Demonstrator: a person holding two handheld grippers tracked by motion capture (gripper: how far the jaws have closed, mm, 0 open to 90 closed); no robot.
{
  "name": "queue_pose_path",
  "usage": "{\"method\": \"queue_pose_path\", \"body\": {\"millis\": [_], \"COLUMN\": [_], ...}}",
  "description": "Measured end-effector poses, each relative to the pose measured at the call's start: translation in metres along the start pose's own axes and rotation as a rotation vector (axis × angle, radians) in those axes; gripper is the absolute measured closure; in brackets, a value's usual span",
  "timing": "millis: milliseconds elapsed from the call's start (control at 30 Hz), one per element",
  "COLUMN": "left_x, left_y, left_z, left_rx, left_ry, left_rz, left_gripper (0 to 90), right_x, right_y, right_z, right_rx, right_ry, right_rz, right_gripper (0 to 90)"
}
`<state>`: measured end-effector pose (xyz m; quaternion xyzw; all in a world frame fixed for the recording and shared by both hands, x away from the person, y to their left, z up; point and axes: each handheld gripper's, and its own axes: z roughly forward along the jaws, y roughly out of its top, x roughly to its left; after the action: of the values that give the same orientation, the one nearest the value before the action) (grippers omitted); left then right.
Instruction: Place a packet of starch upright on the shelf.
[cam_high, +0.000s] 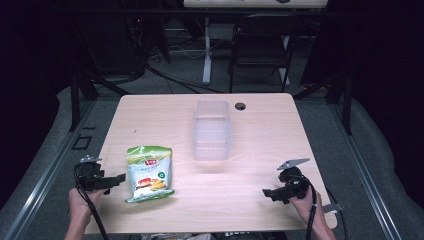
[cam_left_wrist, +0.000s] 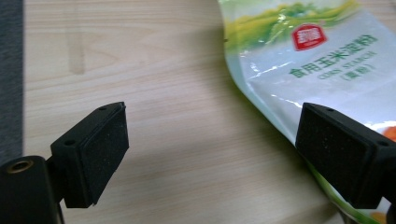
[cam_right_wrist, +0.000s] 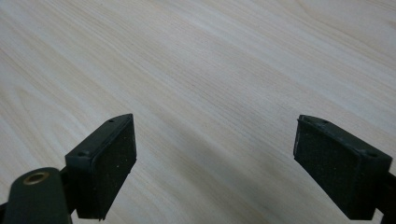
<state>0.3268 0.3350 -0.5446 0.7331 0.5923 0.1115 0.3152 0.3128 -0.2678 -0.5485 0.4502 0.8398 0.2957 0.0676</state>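
Green-and-white glossy plastic starch pouch lies flat on light wooden surface, near-left area. Left gripper just beside its left edge, jaws released, empty. Right gripper well apart, jaws released. Clear plastic tub mid-surface.

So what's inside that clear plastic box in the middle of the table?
The clear plastic box looks empty; the wooden table shows through its walls. Its haze could hide something small.

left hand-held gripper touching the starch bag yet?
Cannot tell. In the left gripper view the left hand-held gripper is open, one pad overlapping the bag edge, contact unclear. The high view puts the jaw tip beside the bag, gap unresolved.
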Motion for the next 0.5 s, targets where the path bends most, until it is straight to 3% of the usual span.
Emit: {"method": "queue_pose_path", "body": {"millis": [267,500], "left_x": [-0.0032,-0.0005], "left_y": [0.0010,0.0015], "left_z": [0.0045,0.0057], "left_rx": [0.017,-0.001], "left_ry": [-0.039,-0.052], "left_rz": [0.029,0.021], "left_gripper": [7.8,5.9], "right_x": [0.0019,0.0037], "right_y": [0.0015,0.0021], "right_z": [0.0029,0.0042], "right_rx": [0.020,0.034], "right_ry": [0.012,0.010], "right_rz": [-0.014,-0.034], "right_gripper": [12.5,12.6]}}
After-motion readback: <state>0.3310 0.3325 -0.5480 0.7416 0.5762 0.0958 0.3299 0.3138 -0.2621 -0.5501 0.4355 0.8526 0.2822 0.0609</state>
